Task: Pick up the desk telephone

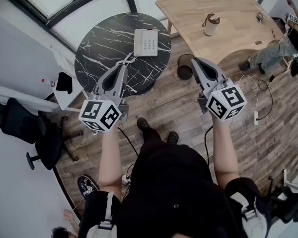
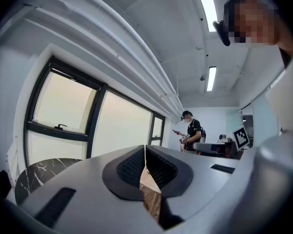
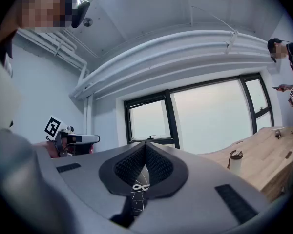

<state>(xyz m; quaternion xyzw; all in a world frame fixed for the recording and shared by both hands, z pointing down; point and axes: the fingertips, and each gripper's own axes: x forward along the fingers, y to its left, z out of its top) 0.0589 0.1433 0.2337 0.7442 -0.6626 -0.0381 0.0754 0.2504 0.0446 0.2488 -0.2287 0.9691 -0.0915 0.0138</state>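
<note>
Though desk telephone (image 1: 146, 42) shows whole, keys (image 1: 150, 44) indistinct, cord (image 1: 128, 59) unclear

Glossy black marble table (image 1: 97, 58), pale matt wooden desk (image 1: 228, 21).

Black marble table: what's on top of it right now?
Only the white desk telephone shows on the black marble table, near its far right edge. The left gripper, shut, covers part of the near side.
</note>
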